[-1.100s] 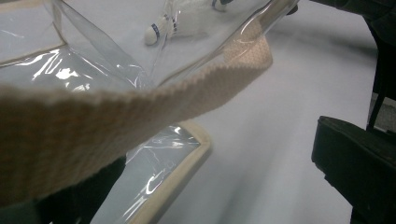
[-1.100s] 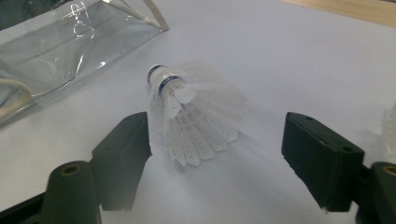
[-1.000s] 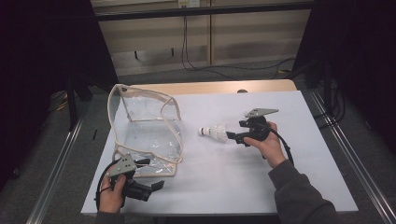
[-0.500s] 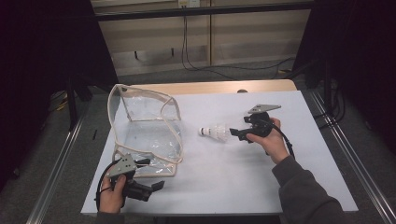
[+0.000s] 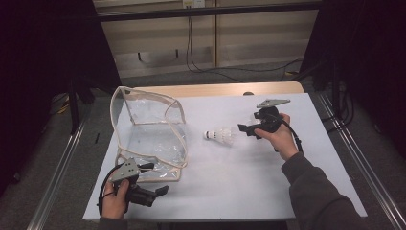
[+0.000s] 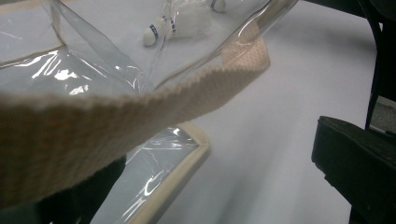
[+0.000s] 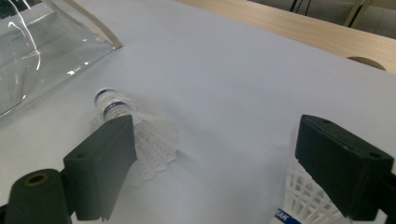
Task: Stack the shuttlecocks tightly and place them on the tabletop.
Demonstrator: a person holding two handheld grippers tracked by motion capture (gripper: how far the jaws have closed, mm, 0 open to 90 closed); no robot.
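A clear plastic bag (image 5: pixel 148 136) with beige woven trim lies open on the left of the white table (image 5: pixel 230 191). White shuttlecocks (image 5: pixel 219 135) with blue-banded corks lie at mid-table. My right gripper (image 5: pixel 245 129) hovers just right of them. Its jaws have just been opening and stand wide, and no pad presses on anything. In the right gripper view (image 7: pixel 219 140) two shuttlecocks (image 7: pixel 116 114) lie behind the left jaw. Another shuttlecock skirt (image 7: pixel 303 198) sits low by the right jaw. My left gripper (image 5: pixel 162 190) rests open at the bag's near corner, with the beige trim (image 6: pixel 140 105) draped across its view.
A wooden strip (image 5: pixel 215 90) runs along the table's far edge, with cables and a dark floor behind it. Metal rails (image 5: pixel 57 177) flank the table on both sides. Bare white surface spreads across the near and right parts of the table.
My right gripper has drawn back to the right and slightly up, leaving the shuttlecocks on the table, and a gap now shows between them. The left hand has kept still.
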